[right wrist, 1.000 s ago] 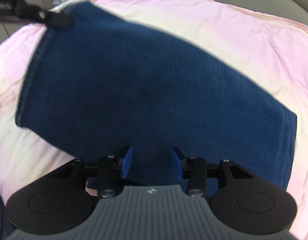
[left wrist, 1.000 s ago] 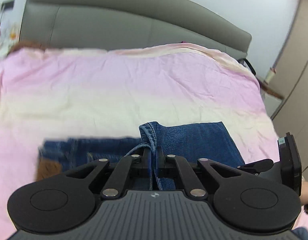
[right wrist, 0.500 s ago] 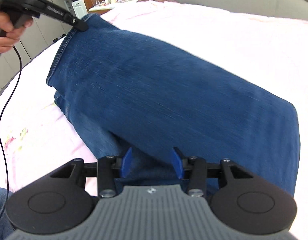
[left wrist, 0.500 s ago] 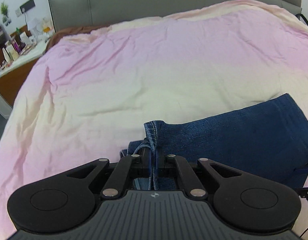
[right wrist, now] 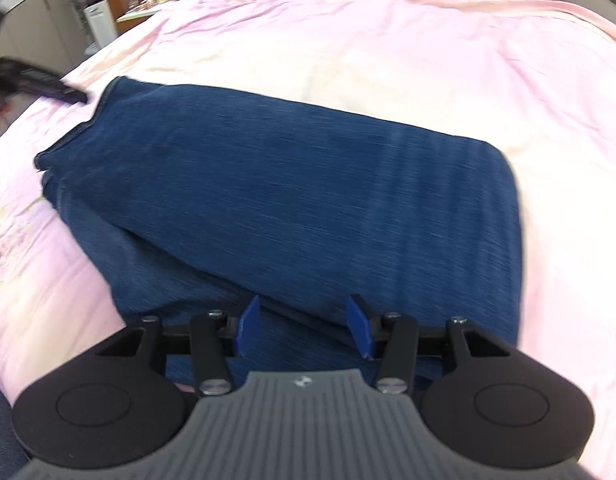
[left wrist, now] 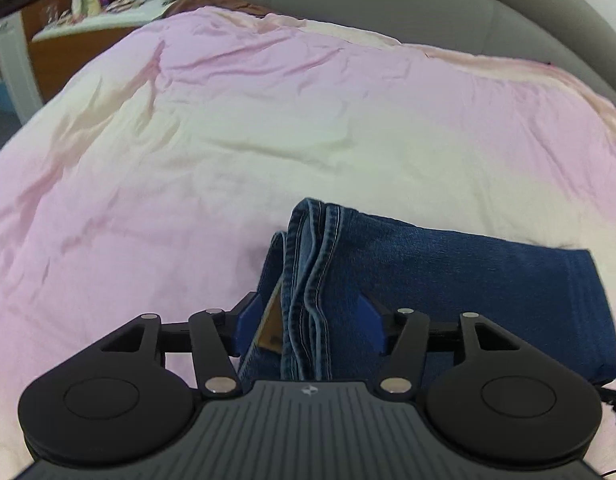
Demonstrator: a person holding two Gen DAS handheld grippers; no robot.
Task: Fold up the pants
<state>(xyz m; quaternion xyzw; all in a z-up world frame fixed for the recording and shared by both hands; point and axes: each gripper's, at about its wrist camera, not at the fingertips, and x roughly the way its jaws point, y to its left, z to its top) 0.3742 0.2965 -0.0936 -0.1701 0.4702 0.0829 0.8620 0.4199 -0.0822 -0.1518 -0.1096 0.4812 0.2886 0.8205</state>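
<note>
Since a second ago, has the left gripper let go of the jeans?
Yes. The left gripper has just opened; the jeans hem lies loose between its pads on the pink bedcover.

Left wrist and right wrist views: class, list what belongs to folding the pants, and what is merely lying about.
Belongs to the job:
- jeans, folded over
- pink bedspread under them
- left claw, just opened, denim between its fingers
- right claw, open

Lying about:
- cluttered side cabinet
- grey headboard
</note>
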